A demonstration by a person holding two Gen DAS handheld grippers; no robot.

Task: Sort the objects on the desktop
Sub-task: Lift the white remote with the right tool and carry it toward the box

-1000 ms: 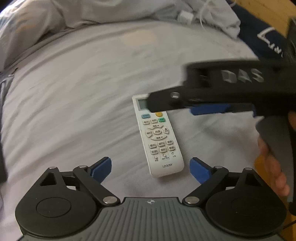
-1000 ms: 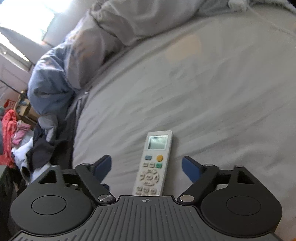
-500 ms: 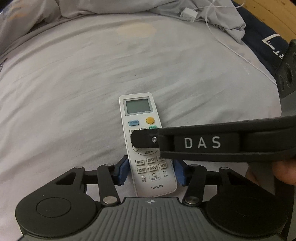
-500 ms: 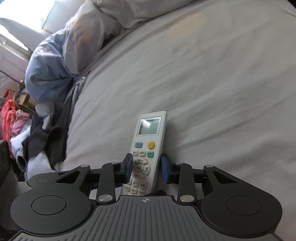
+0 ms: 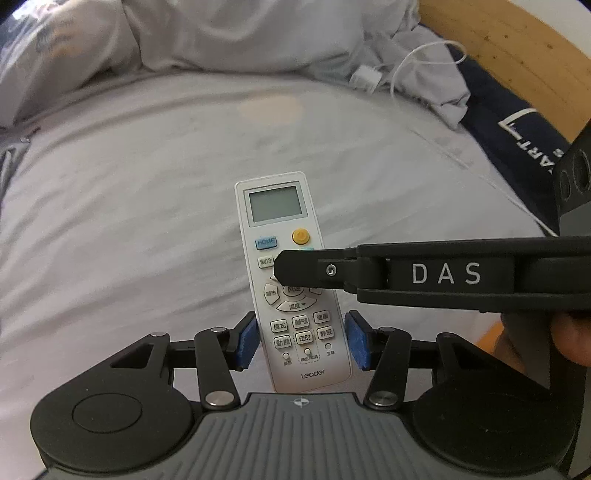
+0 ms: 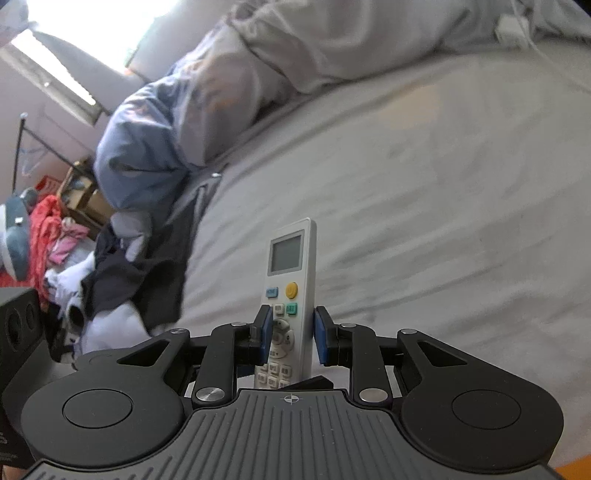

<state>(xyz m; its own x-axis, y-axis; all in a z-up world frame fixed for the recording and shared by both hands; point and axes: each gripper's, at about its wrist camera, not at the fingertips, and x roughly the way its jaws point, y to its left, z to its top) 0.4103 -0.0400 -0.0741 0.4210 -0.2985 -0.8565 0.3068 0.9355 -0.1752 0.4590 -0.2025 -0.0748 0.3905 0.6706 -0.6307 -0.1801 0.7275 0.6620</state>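
Remote control (image 5: 291,280): a white "Leader" unit with a grey screen, a blue HOME key and a yellow round button, seen face up from the left wrist, its lower end between the left fingers and its screen end pointing away over the bed.

Right gripper (image 6: 293,339): blue-padded fingers drawn in against the remote's two long edges at the level of the round keypad, clamped on it; from the left wrist its black arm marked "DAS" (image 5: 443,275) crosses in from the right, with its tip over the remote's middle buttons.

Left gripper (image 5: 301,345): fingers set to either side of the remote's lower end, with a narrow gap showing between each blue pad and the casing; apart, not gripping.

Bed (image 5: 147,192): pale grey sheet, wrinkled, with a faint tan patch.

Background: rumpled bedding (image 5: 240,33) at the far side, a white charger and cable (image 5: 369,77) lying on it, a wooden headboard (image 5: 517,44) at the upper right; a heap of clothes (image 6: 74,258) beyond the bed's edge in the right wrist view.
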